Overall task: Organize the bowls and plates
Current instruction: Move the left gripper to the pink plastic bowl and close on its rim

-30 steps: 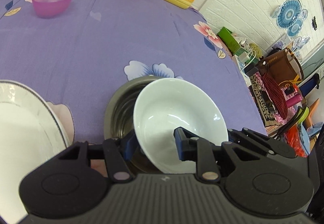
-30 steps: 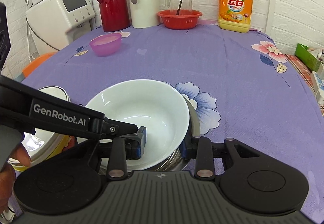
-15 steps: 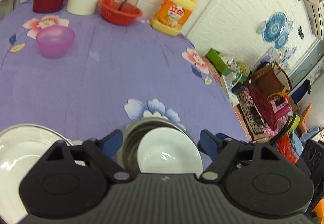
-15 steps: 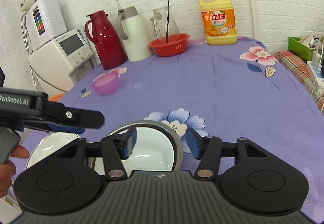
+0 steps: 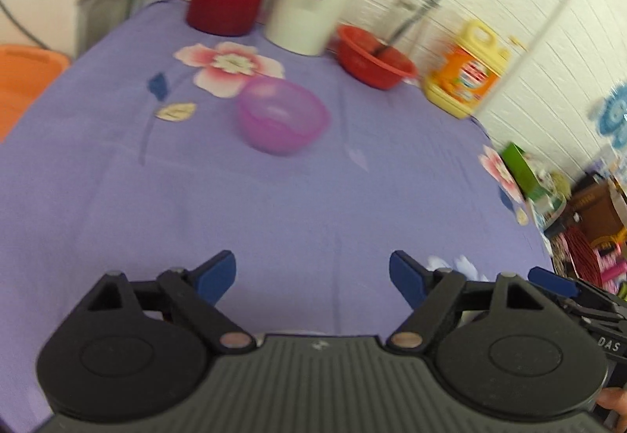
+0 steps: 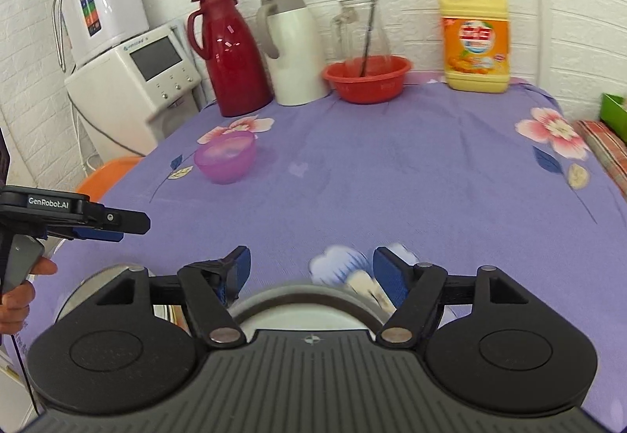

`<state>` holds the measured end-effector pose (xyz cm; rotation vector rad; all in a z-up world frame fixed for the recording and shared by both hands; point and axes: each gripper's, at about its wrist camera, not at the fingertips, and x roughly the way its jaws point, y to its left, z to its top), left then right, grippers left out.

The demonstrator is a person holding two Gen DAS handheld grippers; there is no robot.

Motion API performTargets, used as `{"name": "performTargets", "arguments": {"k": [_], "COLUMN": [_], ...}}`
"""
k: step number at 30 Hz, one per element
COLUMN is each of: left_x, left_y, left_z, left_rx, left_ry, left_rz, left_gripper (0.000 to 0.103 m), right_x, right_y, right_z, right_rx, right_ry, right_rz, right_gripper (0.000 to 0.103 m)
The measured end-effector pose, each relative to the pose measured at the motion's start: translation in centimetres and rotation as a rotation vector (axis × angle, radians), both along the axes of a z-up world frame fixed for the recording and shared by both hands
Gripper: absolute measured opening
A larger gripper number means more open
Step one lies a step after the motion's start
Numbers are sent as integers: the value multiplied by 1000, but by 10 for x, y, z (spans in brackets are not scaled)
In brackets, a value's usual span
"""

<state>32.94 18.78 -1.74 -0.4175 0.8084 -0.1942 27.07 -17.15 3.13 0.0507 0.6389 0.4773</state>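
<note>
At the near worktop edge, just under the right tongs (image 6: 311, 270), a white bowl (image 6: 309, 317) sits nested in a steel bowl (image 6: 366, 301); only their far rims show above the tool body. Right tongs released, spread wide, nothing between the pads. A plate (image 6: 84, 278) lies just left of the bowls, mostly hidden behind the tool.

Left tongs (image 5: 313, 274) spread apart, empty, over bare purple cloth (image 5: 313, 198); that view is motion-blurred. In the right view they show at the left edge, side-on, with a hand (image 6: 17, 299) on the grip.

Pink bowl (image 6: 225, 156) stands alone mid-worktop, well apart from the stack. Along the back wall: red flask (image 6: 231, 53), white jug (image 6: 292, 49), red basin (image 6: 366, 78) with a glass pitcher behind it, yellow bottle (image 6: 476, 37). Open cloth lies between the tongs and the pink bowl.
</note>
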Motion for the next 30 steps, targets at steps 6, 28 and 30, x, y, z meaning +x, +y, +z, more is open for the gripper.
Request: {"name": "performTargets", "arguments": {"k": [6,28,30], "left_x": [60,192,193], "left_y": [47,37,39], "left_z": [5,-39,-41], "left_rx": [-24,10,8], "left_ry": [0,58,57], "left_rz": [87,23,20], "left_gripper": [80,80,80], "right_x": [65,166,167], "right_y": [66,166,165], "right_z": [14,-27,-26], "right_rx": [-51,-155,-155], "right_ry": [-3,75,67], "right_rz": [77,209,202], "right_gripper": [103,103,103]}}
